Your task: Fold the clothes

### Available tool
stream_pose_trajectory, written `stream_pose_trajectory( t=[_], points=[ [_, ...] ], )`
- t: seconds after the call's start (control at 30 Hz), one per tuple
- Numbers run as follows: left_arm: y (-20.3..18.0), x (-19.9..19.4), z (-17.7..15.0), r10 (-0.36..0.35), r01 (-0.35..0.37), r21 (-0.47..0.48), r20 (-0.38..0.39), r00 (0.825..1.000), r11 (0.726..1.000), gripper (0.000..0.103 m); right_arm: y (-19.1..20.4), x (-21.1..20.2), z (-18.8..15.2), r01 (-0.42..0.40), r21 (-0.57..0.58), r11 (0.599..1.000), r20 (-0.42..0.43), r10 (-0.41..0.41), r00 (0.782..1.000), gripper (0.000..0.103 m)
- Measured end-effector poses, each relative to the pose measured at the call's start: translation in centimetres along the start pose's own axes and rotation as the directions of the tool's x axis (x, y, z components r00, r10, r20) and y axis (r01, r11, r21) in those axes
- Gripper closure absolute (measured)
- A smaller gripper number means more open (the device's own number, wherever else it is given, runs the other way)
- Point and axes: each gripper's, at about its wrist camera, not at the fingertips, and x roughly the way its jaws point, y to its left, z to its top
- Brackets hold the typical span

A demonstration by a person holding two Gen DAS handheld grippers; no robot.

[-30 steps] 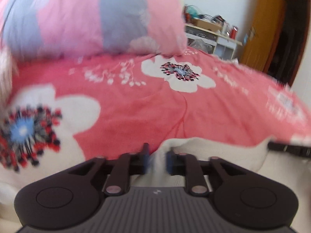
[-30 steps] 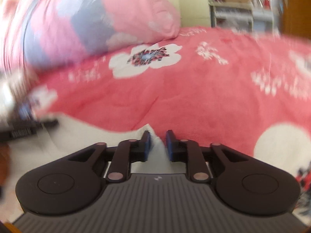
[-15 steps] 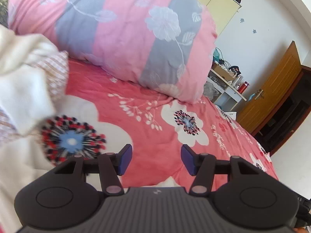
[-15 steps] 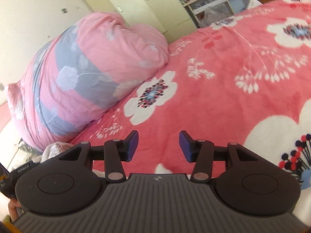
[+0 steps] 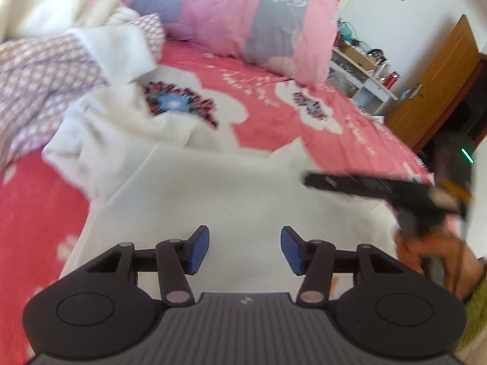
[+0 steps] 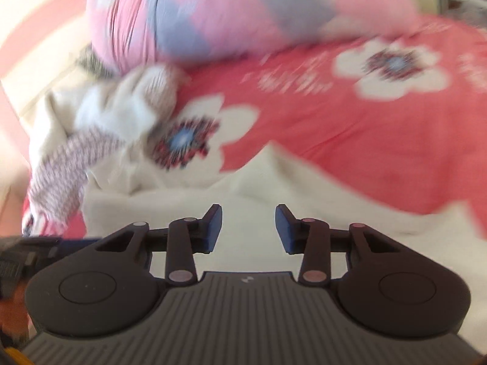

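Left wrist: white garment (image 5: 231, 194) under parted tongs (image 5: 245, 249)

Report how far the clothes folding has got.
Done: one white garment lies spread flat on the pink bedspread. In hand: nothing; the left tool and right tool hang open above it, jaws just closing slightly. Left: folding it, then the crumpled pile by the pillow.

A white garment (image 5: 231, 188) lies spread flat on the bed, its far edge rumpled. Beyond it to the left sits a loose heap of white and pink-patterned clothes (image 5: 61, 60), crumpled against the pillow.
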Motion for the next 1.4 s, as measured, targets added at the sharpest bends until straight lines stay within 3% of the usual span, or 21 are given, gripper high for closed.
stream_pose_trajectory(
  t=[0.1,0.17,0.27,0.3,0.37,0.43,0.53,0.57,0.6,0.67,0.73,0.77,0.83,0.97,1.1,1.27,1.4],
  points=[
    [0.3,-1.2,-0.4,0.056,-0.057,0.02,0.044,0.997,0.998,0.055,-0.1,4.4,0.7,0.049,0.055,0.997,-0.004,-0.048,0.999,0.069],
    [0.9,-3.9,0.7,0.082,-0.087,0.04,0.111,0.99,0.995,0.055,-2.1,4.3,1.4,0.041,0.204,0.978,0.084,-0.059,0.995,0.07],
    [2.0,-10.4,3.2,0.169,-0.201,0.092,0.277,0.946,0.975,0.054,-5.4,1.7,1.7,0.011,0.426,0.905,0.189,-0.101,0.977,0.067],
    [2.6,-12.7,4.1,0.208,-0.254,0.097,0.335,0.919,0.962,0.051,-6.3,0.6,1.7,-0.005,0.48,0.878,0.212,-0.111,0.971,0.067],
    [3.7,-17.3,5.7,0.285,-0.356,0.086,0.438,0.853,0.931,0.049,-7.5,-2.1,1.6,-0.042,0.508,0.86,0.238,-0.093,0.967,0.067],
    [4.8,-21.4,7.0,0.346,-0.432,0.056,0.511,0.787,0.9,0.046,-7.9,-5.1,1.7,-0.031,0.506,0.862,0.236,-0.104,0.966,0.066],
    [6.0,-25.3,8.1,0.453,-0.561,0.0,0.588,0.669,0.828,0.041,-7.4,-9.0,1.5,-0.02,0.487,0.873,0.219,-0.1,0.971,0.066],
    [6.3,-25.3,8.2,0.473,-0.586,0.002,0.586,0.658,0.811,0.039,-6.7,-10.1,1.5,-0.01,0.474,0.881,0.213,-0.103,0.972,0.066],
    [6.7,-25.1,8.2,0.486,-0.596,0.005,0.574,0.659,0.803,0.038,-6.1,-11.0,1.6,-0.002,0.458,0.889,0.208,-0.105,0.972,0.065],
    [7.9,-22.8,7.5,0.448,-0.516,0.011,0.481,0.754,0.857,0.038,-4.4,-12.3,1.8,-0.002,0.421,0.907,0.199,-0.09,0.976,0.063],
    [8.6,-18.0,5.7,0.377,-0.406,0.007,0.354,0.856,0.914,0.04,-2.0,-12.4,2.0,-0.018,0.392,0.92,0.172,-0.054,0.984,0.061],
    [8.8,-15.4,4.5,0.343,-0.358,-0.002,0.294,0.892,0.934,0.041,-0.6,-11.9,2.1,-0.028,0.377,0.926,0.15,-0.031,0.988,0.059],
    [8.7,-10.8,1.8,0.299,-0.302,-0.024,0.223,0.928,0.953,0.046,2.3,-10.0,2.4,-0.047,0.355,0.934,0.096,0.014,0.995,0.054],
    [7.8,-5.4,-1.3,0.292,-0.288,-0.052,0.215,0.932,0.956,0.046,7.3,-4.8,3.3,-0.07,0.32,0.945,0.001,0.074,0.997,0.048],
    [8.5,-2.9,-2.2,0.31,-0.305,-0.058,0.234,0.922,0.951,0.046,10.0,0.4,4.8,-0.073,0.339,0.938,-0.059,0.098,0.993,0.042],
    [9.7,-3.3,-1.6,0.259,-0.244,-0.094,0.242,0.935,0.965,0.045,11.0,7.1,7.2,-0.021,0.366,0.93,-0.169,0.088,0.982,0.039],
    [11.0,-3.2,-1.7,0.236,-0.218,-0.105,0.2,0.951,0.97,0.046,11.3,9.4,8.8,0.024,0.366,0.93,-0.223,0.062,0.973,0.039]
  ],
)
